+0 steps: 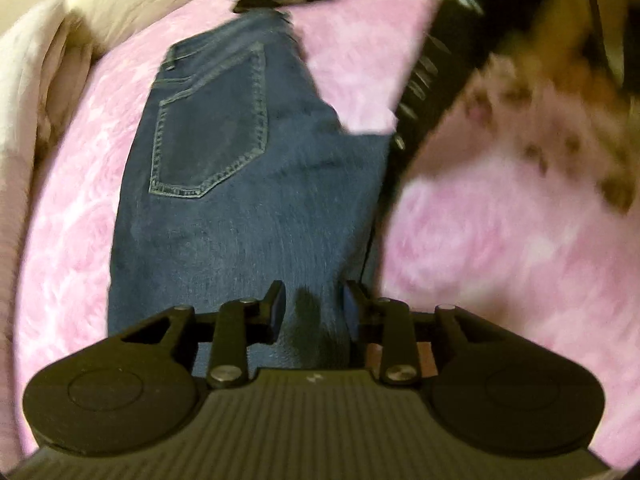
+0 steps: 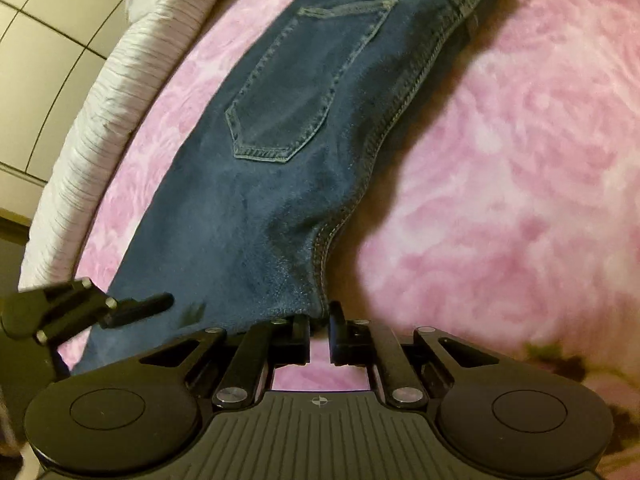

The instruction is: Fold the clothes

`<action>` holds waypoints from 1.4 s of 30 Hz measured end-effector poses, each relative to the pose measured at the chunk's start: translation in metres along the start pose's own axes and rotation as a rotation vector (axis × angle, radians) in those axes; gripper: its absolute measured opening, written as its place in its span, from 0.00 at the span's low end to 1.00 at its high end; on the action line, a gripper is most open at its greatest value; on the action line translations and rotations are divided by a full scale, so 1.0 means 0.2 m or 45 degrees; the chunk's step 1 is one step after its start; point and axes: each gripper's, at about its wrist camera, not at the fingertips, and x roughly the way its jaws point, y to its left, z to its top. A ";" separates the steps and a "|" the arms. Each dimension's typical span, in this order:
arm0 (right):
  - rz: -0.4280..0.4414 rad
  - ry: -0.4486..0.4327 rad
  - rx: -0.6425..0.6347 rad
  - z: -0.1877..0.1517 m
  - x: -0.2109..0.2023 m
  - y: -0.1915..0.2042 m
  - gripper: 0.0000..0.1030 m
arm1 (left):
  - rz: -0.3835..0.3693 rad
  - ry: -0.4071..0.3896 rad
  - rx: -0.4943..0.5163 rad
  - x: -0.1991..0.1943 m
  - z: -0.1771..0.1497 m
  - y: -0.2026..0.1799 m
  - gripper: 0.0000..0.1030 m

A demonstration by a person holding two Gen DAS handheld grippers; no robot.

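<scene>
Jeans [image 1: 248,200] halved lengthwise on pink blanket [image 1: 500,260] | cross-folds remained | left tool [image 1: 314,306] open above denim | right tool [image 2: 319,322] nearly closed, seemingly pinching crotch seam

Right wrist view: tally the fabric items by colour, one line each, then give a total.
Blue: 1, the jeans
Pink: 1, the fuzzy blanket
White: 1, the ribbed cloth along the blanket's left edge
Total: 3
</scene>
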 end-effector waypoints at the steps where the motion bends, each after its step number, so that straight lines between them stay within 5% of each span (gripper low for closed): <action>1: 0.006 0.000 0.017 0.01 0.01 0.00 0.07 | 0.020 0.017 0.053 0.01 0.00 -0.04 0.27; 5: -0.026 0.025 0.012 -0.04 -0.01 0.00 0.07 | -0.036 0.035 0.099 -0.03 -0.04 -0.11 0.27; 9: -0.128 0.051 -0.109 -0.11 -0.09 0.03 0.12 | -0.119 0.002 -0.134 -0.17 -0.14 0.00 0.31; 13: -0.196 -0.026 -0.321 -0.16 -0.23 0.13 0.17 | -0.013 0.016 -0.352 -0.33 -0.33 0.17 0.35; 20: -0.037 -0.078 -1.114 -0.05 -0.03 0.62 0.33 | 0.361 0.308 -0.606 -0.38 -0.87 0.47 0.36; 27: 0.031 0.039 -1.945 0.11 0.49 1.07 0.36 | 0.335 0.398 -0.780 -0.36 -1.26 0.63 0.38; 29: 0.025 0.079 -2.099 0.12 0.60 1.13 0.41 | 0.324 0.380 -0.784 -0.35 -1.29 0.63 0.48; 34: 0.005 0.243 -2.372 0.15 0.89 1.24 0.42 | 0.295 0.333 -0.793 -0.35 -1.38 0.64 0.44; 36: -0.023 0.327 -2.404 0.15 0.99 1.26 0.40 | 0.273 0.306 -0.807 -0.37 -1.39 0.64 0.37; 38: -0.043 0.345 -2.337 0.16 0.99 1.26 0.00 | 0.259 0.296 -0.806 -0.39 -1.39 0.62 0.12; 39: -0.051 0.342 -2.295 0.17 0.99 1.26 0.00 | 0.270 0.307 -0.802 -0.40 -1.38 0.62 0.04; 42: -0.065 0.307 -2.222 0.18 0.96 1.27 0.00 | 0.307 0.305 -0.800 -0.46 -1.38 0.63 0.03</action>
